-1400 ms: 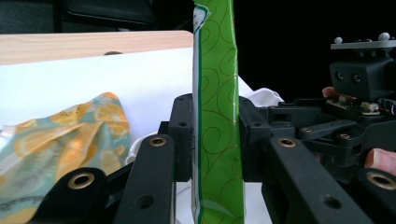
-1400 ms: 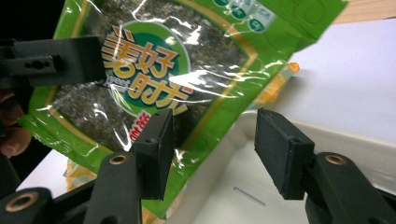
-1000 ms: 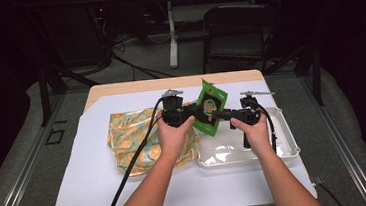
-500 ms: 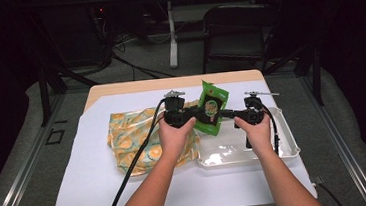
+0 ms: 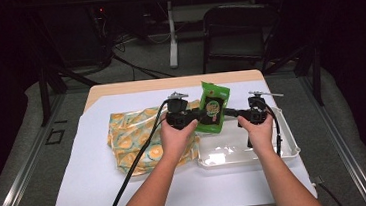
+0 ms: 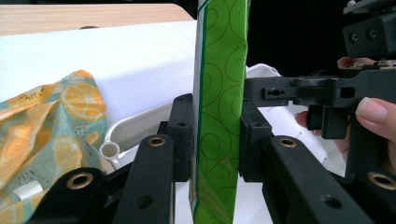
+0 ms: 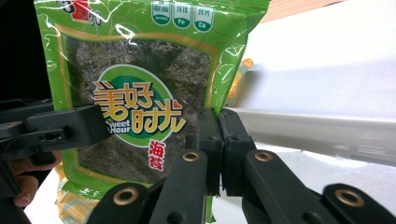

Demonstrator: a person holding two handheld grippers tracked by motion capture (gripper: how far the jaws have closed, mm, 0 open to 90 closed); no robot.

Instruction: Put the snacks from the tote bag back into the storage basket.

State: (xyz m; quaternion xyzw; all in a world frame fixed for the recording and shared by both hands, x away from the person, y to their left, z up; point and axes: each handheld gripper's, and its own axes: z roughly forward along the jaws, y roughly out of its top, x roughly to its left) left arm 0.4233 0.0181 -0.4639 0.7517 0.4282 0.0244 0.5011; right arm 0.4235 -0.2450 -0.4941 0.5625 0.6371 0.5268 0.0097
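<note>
A green seaweed snack packet is held upright above the table between my two grippers. My left gripper is shut on it, and in the left gripper view its pads press both faces of the packet around the left gripper. My right gripper has just been closing. In the right gripper view the right gripper has its pads pressed together on the side edge of the packet. The left gripper's jaw lies across the packet's printed front.
An orange-print cloth bag lies on the white sheet left of my hands. A clear white tray sits under my right hand near the table's right edge. The bare wooden tabletop shows at the back.
The right gripper's jaws have come together at the packet's right edge. Both hands and the packet have stayed almost where they were.
</note>
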